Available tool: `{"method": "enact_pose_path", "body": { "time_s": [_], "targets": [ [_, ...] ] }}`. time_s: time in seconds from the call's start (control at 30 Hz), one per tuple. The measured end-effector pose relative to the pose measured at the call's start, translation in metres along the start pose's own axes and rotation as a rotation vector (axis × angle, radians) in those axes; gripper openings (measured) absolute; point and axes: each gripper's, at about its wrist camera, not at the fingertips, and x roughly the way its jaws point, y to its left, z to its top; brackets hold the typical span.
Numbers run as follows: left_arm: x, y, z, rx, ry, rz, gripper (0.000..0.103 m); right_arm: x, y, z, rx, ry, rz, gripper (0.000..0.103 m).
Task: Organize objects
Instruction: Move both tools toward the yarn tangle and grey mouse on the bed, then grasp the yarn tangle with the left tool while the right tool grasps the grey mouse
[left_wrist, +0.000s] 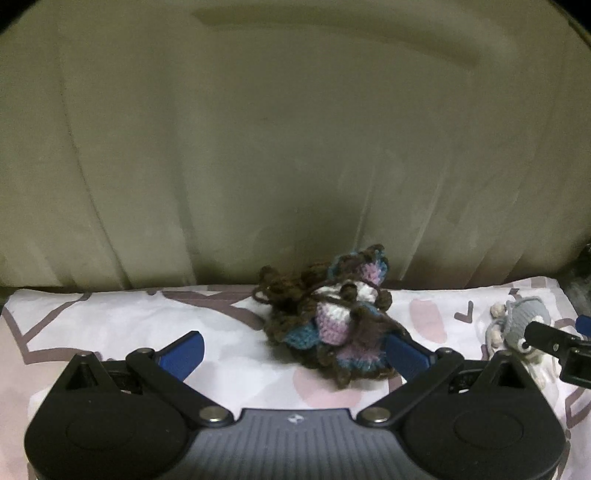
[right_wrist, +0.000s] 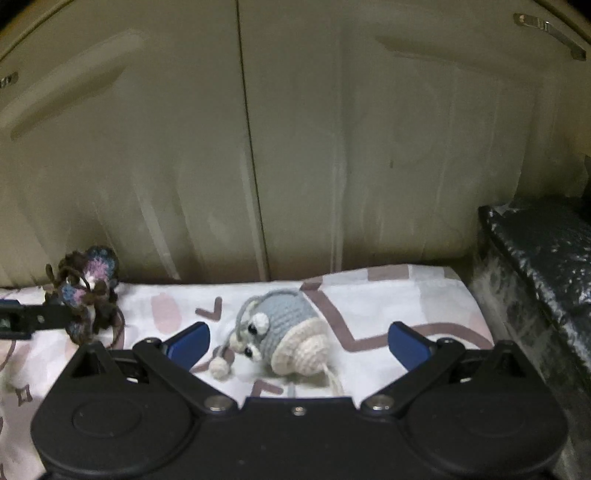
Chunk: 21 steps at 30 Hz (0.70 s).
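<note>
Across the lower frame, the patterned sheet (right_wrist: 369, 288) is spreading under both toys. Your left gripper (left_wrist: 291, 345) is gaping wide, its right finger (left_wrist: 404, 350) touching the brown-and-purple crochet piece (left_wrist: 332, 314) at centre. Your right gripper (right_wrist: 299, 341) is spreading open around the grey crochet mouse (right_wrist: 280, 328), lower centre.

Each wrist camera sits low behind its own claw, close above the patterned bedsheet (left_wrist: 110, 317), facing the beige cupboard doors (right_wrist: 295, 147); both views share the doors, the sheet, the multicoloured crochet piece (left_wrist: 332, 321) and the grey crochet toy (right_wrist: 277, 328).
</note>
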Motion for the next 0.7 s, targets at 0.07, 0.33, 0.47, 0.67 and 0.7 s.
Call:
{"method": "enact_pose_path", "body": {
  "time_s": [0.07,0.33,0.47,0.67,0.7],
  "targets": [
    [0.005,-0.003,0.001,0.001,-0.007,0.006,0.103,0.004,-0.002,0.002,0.007,0.003,-0.013,0.103],
    [0.017,-0.009,-0.004,-0.013,0.004,-0.017,0.093,0.015,0.002,0.007,0.002,0.028,0.003,0.087],
    [0.017,-0.01,-0.008,0.001,0.008,-0.05,0.069,0.018,0.006,0.007,-0.019,0.059,0.023,0.072],
    [0.009,-0.021,-0.014,0.082,-0.004,-0.051,0.035,0.02,0.009,0.008,-0.035,0.079,0.012,0.054],
    [0.007,-0.022,-0.015,0.087,-0.005,-0.052,0.03,0.02,0.009,0.007,-0.047,0.079,0.013,0.054]
  ]
}}
